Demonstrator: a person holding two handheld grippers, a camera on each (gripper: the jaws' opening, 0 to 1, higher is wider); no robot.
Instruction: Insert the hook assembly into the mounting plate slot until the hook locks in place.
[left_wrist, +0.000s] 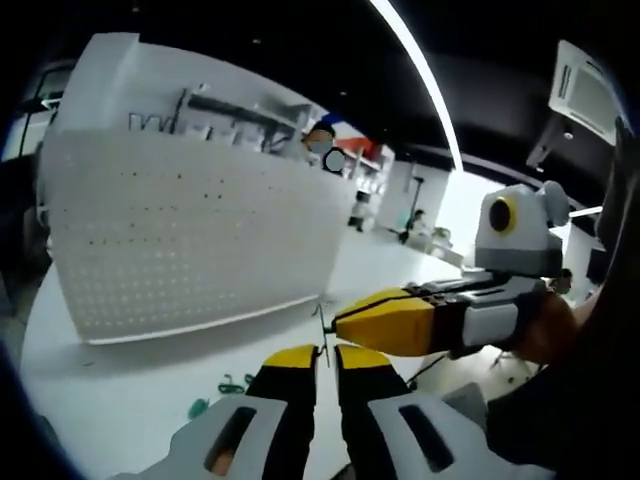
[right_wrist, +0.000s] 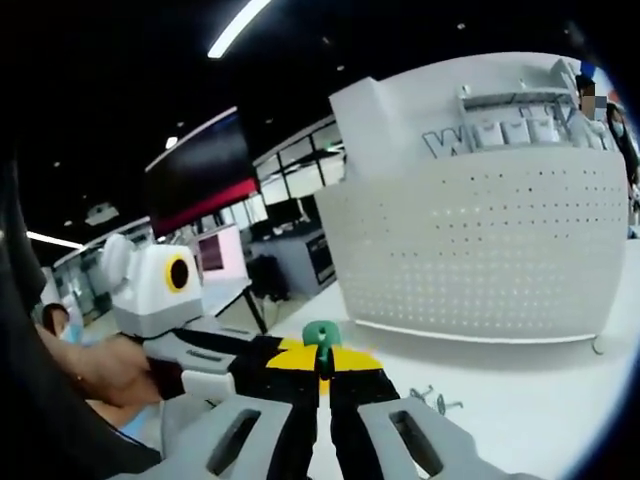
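The white mounting plate (left_wrist: 190, 240), a perforated pegboard, stands upright on the white table (left_wrist: 120, 400). My left gripper (left_wrist: 325, 352) has its yellow-tipped jaws almost together, pinching a thin metal hook (left_wrist: 319, 325) that sticks up from the gap. My right gripper (left_wrist: 340, 322) comes in from the right, shut, with its tip touching that hook. In the right gripper view, my right gripper (right_wrist: 322, 362) is shut on a green hook piece (right_wrist: 321, 336). The left gripper (right_wrist: 265, 356) meets it from the left. The pegboard (right_wrist: 480, 250) stands behind, some way off.
Green clips (left_wrist: 235, 384) lie on the table in front of the pegboard. Loose metal hooks (right_wrist: 432, 398) lie on the table near my right jaws, and another one (right_wrist: 598, 346) lies by the pegboard's base. A hand (right_wrist: 100, 370) holds the left gripper. Desks and people stand far behind.
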